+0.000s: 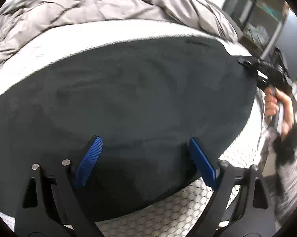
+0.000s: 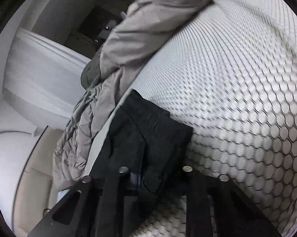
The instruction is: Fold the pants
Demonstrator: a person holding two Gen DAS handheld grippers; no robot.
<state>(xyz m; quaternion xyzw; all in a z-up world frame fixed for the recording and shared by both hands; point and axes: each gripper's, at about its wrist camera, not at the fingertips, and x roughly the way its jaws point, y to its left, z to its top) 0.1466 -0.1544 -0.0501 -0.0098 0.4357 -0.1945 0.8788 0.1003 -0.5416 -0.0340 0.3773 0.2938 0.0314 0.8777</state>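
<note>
Pants [image 1: 128,98], dark and spread wide, lie flat on the bed's honeycomb-patterned mattress [image 1: 168,213], beside a rumpled grey duvet [image 1: 69,9]. Your left gripper [image 1: 146,162] hovers over their near edge, blue pads [image 1: 89,160] apart and holding nothing. Your right gripper [image 2: 140,177] is clamped on a far corner of the dark fabric, bunching it.

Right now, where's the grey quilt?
In the left wrist view the grey quilt lies bunched along the mattress's far side, beyond the dark pants.
</note>
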